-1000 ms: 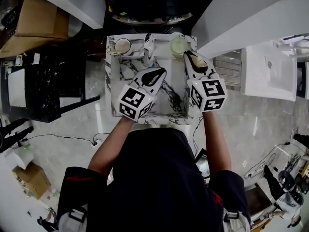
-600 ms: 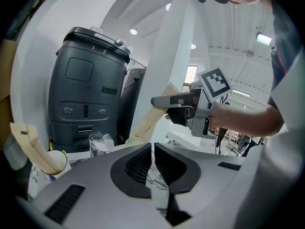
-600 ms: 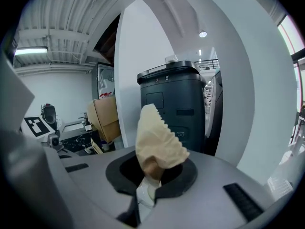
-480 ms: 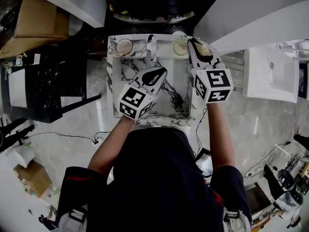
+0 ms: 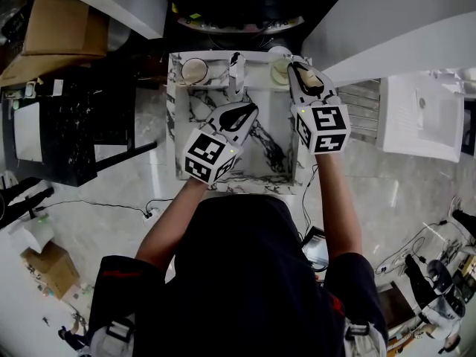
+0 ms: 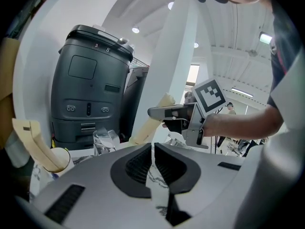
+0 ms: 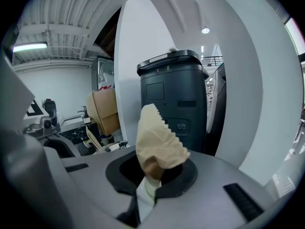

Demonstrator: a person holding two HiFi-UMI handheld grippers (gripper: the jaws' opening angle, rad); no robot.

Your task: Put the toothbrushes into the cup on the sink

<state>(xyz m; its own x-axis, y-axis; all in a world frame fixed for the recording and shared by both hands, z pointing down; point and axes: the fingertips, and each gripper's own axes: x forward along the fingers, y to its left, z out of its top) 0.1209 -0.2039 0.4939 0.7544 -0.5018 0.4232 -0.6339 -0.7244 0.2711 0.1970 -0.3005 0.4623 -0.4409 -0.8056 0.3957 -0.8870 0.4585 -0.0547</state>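
You hold a toothbrush (image 7: 159, 144) tight in the fingers of the right gripper (image 5: 299, 73), just beside the cup (image 5: 278, 71) at the back of the sink (image 5: 173, 125), while the left gripper (image 5: 248, 111) is closed and empty; next, I think, you must lower the toothbrush into the cup before releasing.

Cardboard box (image 5: 52, 28) top left; black table (image 5: 74, 136) below it; dark grey bin (image 7: 174, 94).
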